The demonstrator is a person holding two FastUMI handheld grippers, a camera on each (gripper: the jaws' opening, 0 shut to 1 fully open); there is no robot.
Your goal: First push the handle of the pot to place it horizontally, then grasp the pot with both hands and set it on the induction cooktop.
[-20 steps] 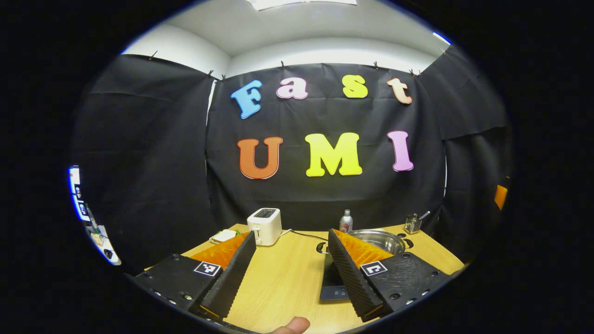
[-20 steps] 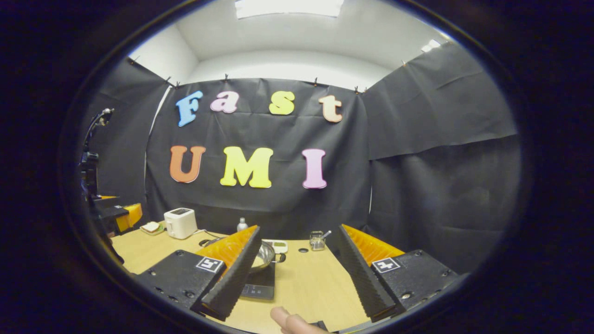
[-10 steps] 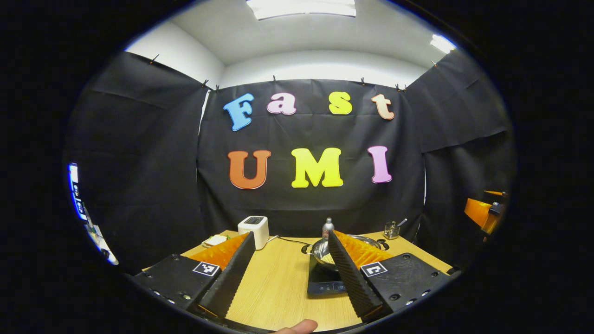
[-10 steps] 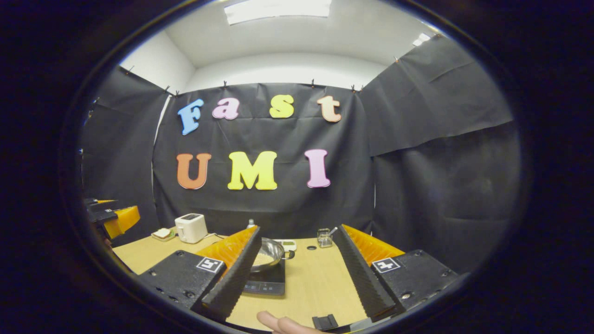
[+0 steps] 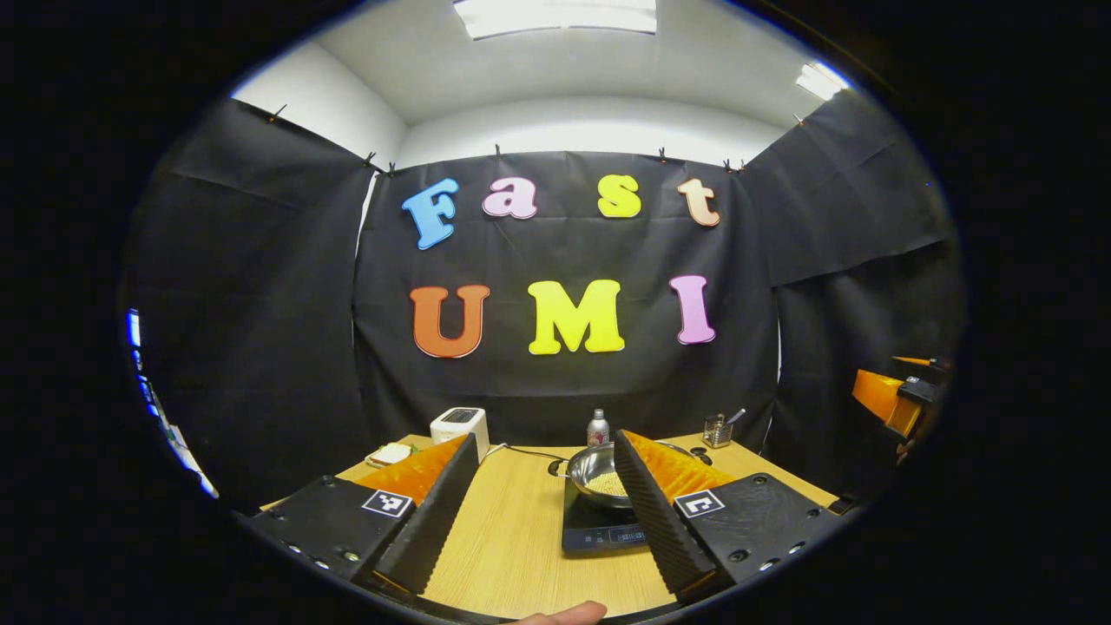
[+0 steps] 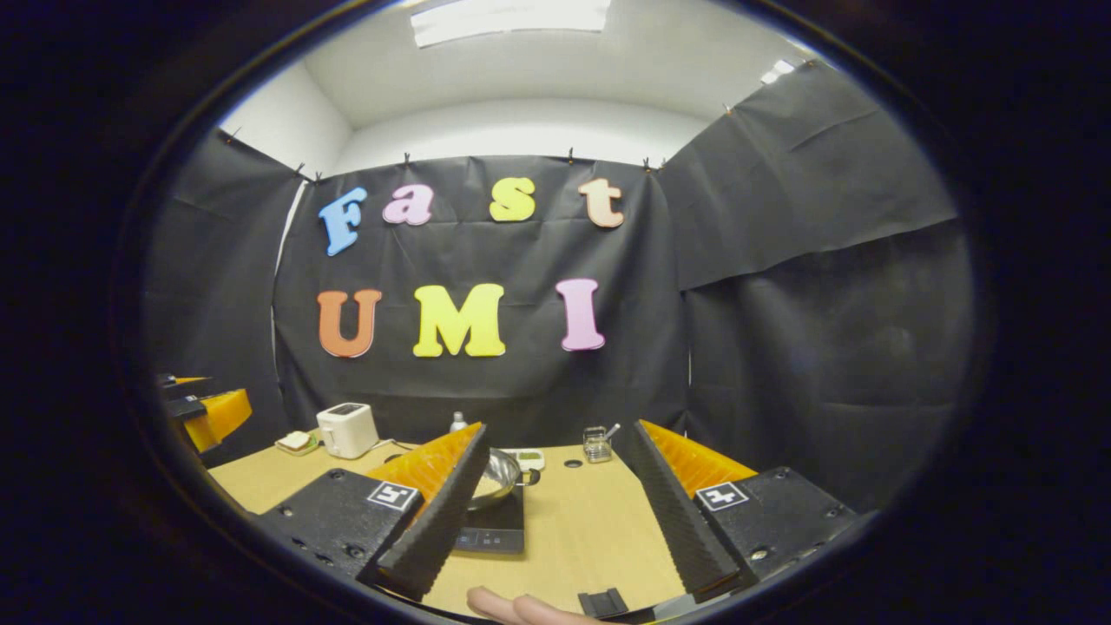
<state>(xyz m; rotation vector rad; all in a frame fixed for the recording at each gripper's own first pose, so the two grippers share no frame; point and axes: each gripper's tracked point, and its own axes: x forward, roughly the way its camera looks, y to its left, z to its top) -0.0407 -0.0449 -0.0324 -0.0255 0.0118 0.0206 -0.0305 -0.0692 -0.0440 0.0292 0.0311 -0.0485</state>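
Item: pot (image 5: 599, 473), w/ grains inside, sits on induction cooktop (image 5: 599, 531) on tabletop (image 5: 521, 521). Left hand-held gripper (image 5: 542, 508) & right hand-held gripper (image 6: 555, 499): both spread wide, empty. Risk, we reckon: bumping pot off-centre, spilling.

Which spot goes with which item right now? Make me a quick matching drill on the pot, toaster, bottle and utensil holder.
Things:
1. pot
2. toaster
3. bottle
4. utensil holder

Places:
A. far right of the table, near the back wall
B. on the induction cooktop
C. far left of the table, cord trailing from it
D. just behind the pot, by the back wall

Pairs: 1-B, 2-C, 3-D, 4-A
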